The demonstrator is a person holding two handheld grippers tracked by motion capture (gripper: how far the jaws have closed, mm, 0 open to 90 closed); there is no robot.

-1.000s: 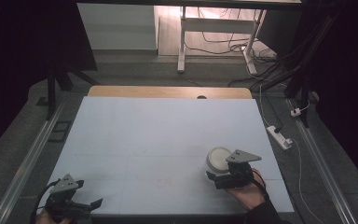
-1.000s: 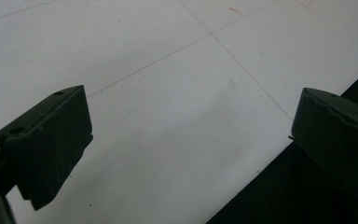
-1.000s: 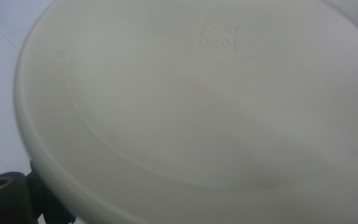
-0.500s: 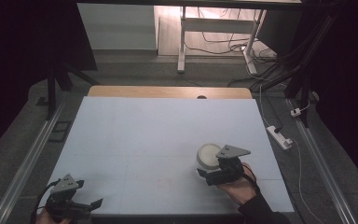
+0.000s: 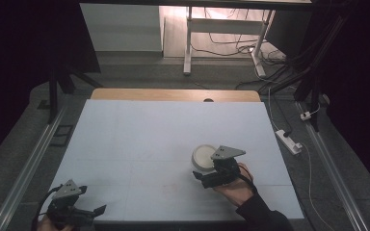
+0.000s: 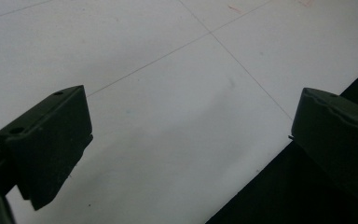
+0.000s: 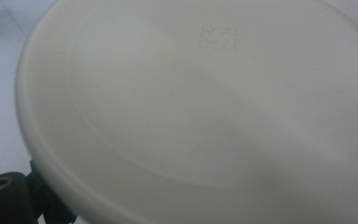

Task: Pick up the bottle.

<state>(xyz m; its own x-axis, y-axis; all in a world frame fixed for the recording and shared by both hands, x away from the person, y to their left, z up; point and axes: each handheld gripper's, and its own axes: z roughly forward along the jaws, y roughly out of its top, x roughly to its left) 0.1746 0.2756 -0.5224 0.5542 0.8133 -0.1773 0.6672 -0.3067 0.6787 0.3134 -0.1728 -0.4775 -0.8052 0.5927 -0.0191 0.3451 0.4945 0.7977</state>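
Observation:
A white round container (image 5: 203, 155) with a flat lid stands right of centre on the white table (image 5: 144, 130). My right gripper (image 5: 206, 168) comes at it from the near side, held by a hand, and is shut on it. In the right gripper view the lid (image 7: 205, 107) is very close, with one black fingertip (image 7: 2, 193) under its rim at the lower left. My left gripper (image 5: 89, 212) sits at the table's front left corner. Its jaws stand wide apart over the table edge (image 6: 186, 126) with nothing between them.
A wooden strip (image 5: 173, 95) runs along the table's far edge. Metal rails (image 5: 29, 163) flank the table. A white power strip (image 5: 289, 140) with cables lies on the floor to the right. A desk frame (image 5: 188, 43) stands beyond.
My right gripper has moved left and slightly away from the person, and the white container has moved with it. The left gripper has stayed put.

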